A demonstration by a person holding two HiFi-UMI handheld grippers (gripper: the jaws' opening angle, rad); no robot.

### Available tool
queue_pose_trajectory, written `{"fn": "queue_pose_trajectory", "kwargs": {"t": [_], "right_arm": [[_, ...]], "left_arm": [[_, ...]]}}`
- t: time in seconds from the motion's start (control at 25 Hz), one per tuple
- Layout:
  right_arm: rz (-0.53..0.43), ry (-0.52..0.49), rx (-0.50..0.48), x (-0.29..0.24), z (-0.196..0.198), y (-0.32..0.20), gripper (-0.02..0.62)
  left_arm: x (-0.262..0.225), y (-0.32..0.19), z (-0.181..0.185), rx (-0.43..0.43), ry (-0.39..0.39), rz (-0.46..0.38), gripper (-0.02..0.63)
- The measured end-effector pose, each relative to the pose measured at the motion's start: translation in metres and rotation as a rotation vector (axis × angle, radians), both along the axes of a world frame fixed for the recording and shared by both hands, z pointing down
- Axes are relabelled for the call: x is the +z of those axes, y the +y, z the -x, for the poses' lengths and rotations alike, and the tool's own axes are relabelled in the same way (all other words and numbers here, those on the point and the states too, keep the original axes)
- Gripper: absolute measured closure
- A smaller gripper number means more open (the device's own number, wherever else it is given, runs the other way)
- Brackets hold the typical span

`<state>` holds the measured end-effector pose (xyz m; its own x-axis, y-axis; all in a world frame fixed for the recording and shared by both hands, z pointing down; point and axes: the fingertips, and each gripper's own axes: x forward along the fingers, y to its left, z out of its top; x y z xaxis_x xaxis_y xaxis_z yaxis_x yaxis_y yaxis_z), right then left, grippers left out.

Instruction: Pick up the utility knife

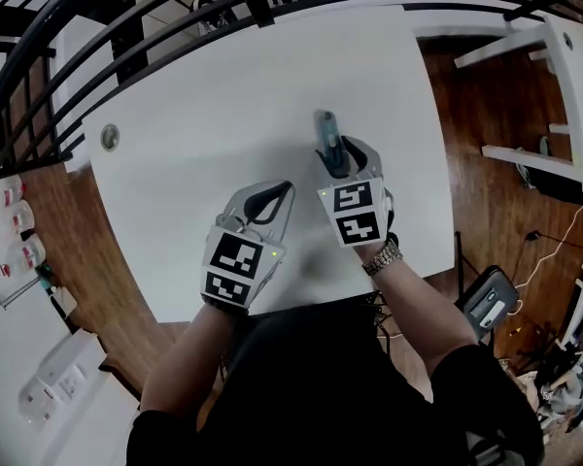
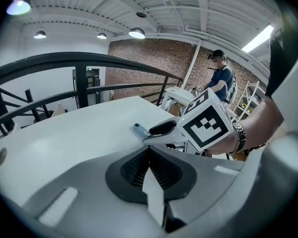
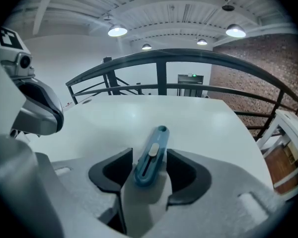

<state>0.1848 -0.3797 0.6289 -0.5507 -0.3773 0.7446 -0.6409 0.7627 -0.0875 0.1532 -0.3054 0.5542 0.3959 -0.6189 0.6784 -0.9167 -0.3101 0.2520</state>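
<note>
Around us brick walls [image 2: 154, 58] and a dark curved rail [image 1: 78, 61] are ringing the white table [image 1: 204, 105] we are leaning over. It is carrying nothing we need but the knife.

We are holding the left gripper [image 1: 277, 192] low over the near part of the table. Its jaws are pressing together on nothing, and it is sitting just beside the right one, taking no part.

We are tilting the right gripper [image 1: 338, 163] down at the table with its jaws spread wide, one on each side of the blue knife [image 3: 151, 155]. The knife is lying flat on the table and pointing away from us along the line of the jaws. Only its near end is sitting between the pads, and as far as we can see they are not pressing on it yet.

To do this well, we are judging that the pads should take the handle nearer its middle, so the far end is not drooping on the lift. The knife is slim and low, so the tips need to be right down at the table before closing, or they may ride over it. We are also aiming to squeeze the side edges, not the pale slider [image 3: 152, 151] on top, then lift straight up.
</note>
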Motion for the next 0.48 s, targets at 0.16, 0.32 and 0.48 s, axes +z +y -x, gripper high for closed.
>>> {"fn": "queue_pose_trajectory", "kwargs": {"t": [0.16, 0.32, 0.48], "right_arm": [[-0.022, 0.034, -0.001, 0.003, -0.002, -0.003, 0.421], [-0.016, 0.035, 0.005, 0.002, -0.005, -0.003, 0.46], [-0.02, 0.004, 0.003, -0.009, -0.005, 0.005, 0.463]], "left_arm": [[0.001, 0.0, 0.0, 0.004, 0.0, 0.007, 0.589], [-0.001, 0.001, -0.001, 0.009, -0.002, 0.004, 0.589], [-0.007, 0.006, 0.0, 0.015, -0.007, -0.008, 0.589]]}}
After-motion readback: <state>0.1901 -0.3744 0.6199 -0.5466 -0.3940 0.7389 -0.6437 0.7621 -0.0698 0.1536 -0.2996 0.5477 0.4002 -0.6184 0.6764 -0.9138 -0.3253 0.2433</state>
